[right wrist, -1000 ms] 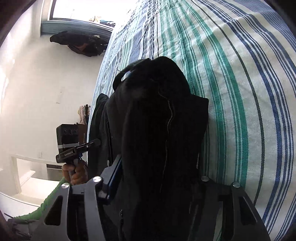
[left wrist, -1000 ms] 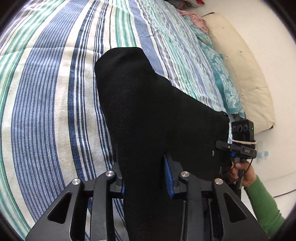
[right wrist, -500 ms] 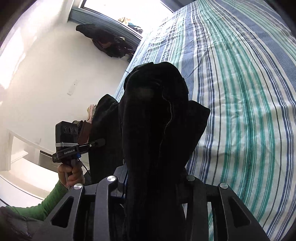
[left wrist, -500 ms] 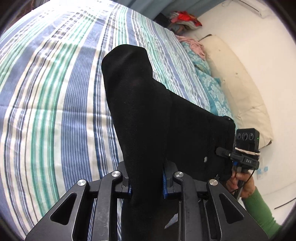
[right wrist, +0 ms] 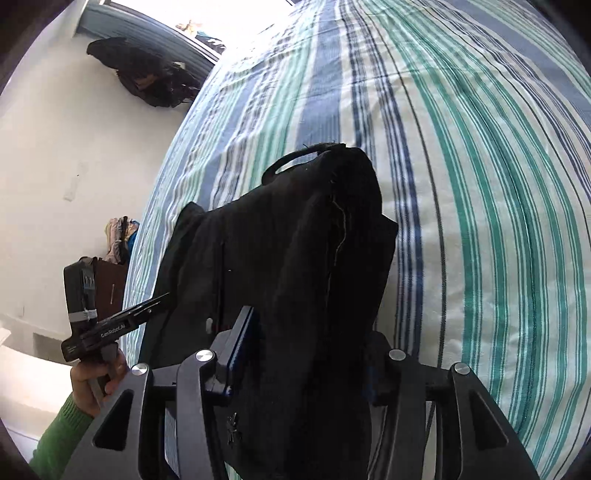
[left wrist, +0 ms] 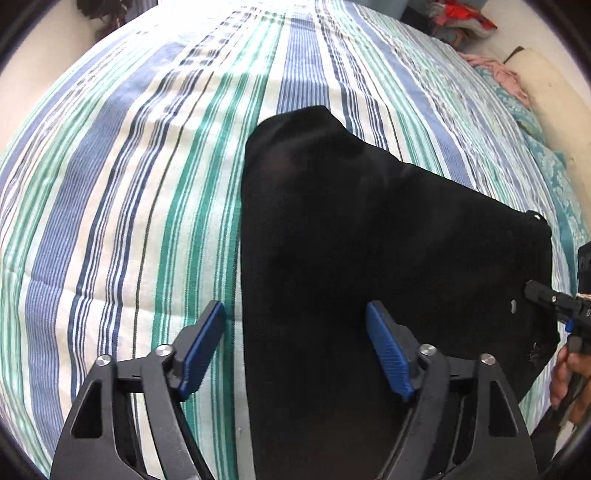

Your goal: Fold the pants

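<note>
The black pants [left wrist: 369, 258] lie in a folded heap on the striped bed [left wrist: 129, 184]. My left gripper [left wrist: 295, 350] hangs over their near end with its jaws opening wide. Its left pad is off the cloth and its right pad stands above it, so nothing is clamped. In the right wrist view the pants [right wrist: 295, 258] run up from the bed [right wrist: 480, 184] into my right gripper [right wrist: 306, 365]. Those jaws are opening, but bunched cloth still fills the gap, touches the left pad and hides the right one. Each view also shows the other gripper, held by a hand with a green sleeve [right wrist: 62, 435].
A cream pillow [left wrist: 546, 85], a teal patterned cloth [left wrist: 546, 166] and a pile of clothes [left wrist: 461, 22] sit at the bed's far right. Dark garments [right wrist: 147, 74] hang below the window. Past the bed's left edge are a white wall and brown furniture [right wrist: 110, 284].
My left gripper was shut on the pants and now stands wide open, with the cloth dropped onto the bed. Both grippers moved forward over the bed. The right jaws have widened.
</note>
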Action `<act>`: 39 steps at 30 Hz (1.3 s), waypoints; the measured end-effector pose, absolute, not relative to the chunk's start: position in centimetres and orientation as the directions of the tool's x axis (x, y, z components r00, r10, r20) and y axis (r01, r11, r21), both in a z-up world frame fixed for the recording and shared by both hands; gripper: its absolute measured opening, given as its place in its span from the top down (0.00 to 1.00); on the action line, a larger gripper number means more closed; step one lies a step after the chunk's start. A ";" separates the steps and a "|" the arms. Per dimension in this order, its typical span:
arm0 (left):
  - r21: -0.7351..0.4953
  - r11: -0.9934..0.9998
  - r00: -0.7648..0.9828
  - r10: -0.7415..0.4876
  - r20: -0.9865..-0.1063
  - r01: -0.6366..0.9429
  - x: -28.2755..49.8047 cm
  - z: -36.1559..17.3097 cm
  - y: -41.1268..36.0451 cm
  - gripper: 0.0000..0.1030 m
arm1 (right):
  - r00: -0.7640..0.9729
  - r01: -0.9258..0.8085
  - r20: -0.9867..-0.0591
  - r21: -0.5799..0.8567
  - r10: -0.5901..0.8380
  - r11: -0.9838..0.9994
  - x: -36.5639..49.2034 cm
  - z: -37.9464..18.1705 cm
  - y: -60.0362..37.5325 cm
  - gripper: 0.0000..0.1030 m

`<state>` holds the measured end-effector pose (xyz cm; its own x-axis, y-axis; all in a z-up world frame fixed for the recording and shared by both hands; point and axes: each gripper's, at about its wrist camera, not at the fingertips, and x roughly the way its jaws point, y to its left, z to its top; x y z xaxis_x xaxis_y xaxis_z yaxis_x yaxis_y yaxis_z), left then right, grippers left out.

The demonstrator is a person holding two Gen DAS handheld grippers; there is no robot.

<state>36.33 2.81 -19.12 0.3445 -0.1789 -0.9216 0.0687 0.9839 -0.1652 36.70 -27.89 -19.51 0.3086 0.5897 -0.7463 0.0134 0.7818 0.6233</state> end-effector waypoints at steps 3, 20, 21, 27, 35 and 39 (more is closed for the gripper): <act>-0.126 0.990 0.367 -0.143 -0.919 0.069 35.3 -18.7 4.1 0.04 | 0.345 0.038 -0.709 0.666 0.615 0.745 35.5 -20.6 -30.1 0.30; 0.179 0.982 0.694 0.087 -0.715 0.060 14.8 -4.4 2.2 0.01 | 0.618 0.012 -0.767 0.227 0.172 0.974 15.4 -4.5 -30.9 0.00; 0.174 0.983 0.669 0.089 -0.738 0.061 14.2 -4.5 1.6 0.01 | 0.625 0.025 -0.767 0.205 0.145 0.978 14.2 -4.2 -30.1 0.00; 0.100 0.990 0.608 0.021 -0.794 0.096 8.8 -4.7 -0.6 0.01 | 0.594 0.013 -0.800 0.114 0.084 0.993 7.0 -4.7 -24.9 0.00; 0.094 0.993 0.570 0.038 -0.821 0.069 5.7 -3.8 -0.7 0.01 | 0.579 -0.039 -0.811 0.072 0.081 0.997 1.5 -4.5 -21.2 0.00; 0.098 0.994 0.556 0.052 -0.829 0.054 5.1 -3.9 -0.3 0.01 | 0.597 -0.030 -0.800 0.055 0.063 0.998 -0.1 -3.3 -21.0 0.00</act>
<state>5.13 -0.33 -3.87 0.5564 0.0516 -0.8293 0.0543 0.9937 0.0982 -0.13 -21.01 -3.35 0.5966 0.0626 -0.8001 -0.0303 0.9980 0.0555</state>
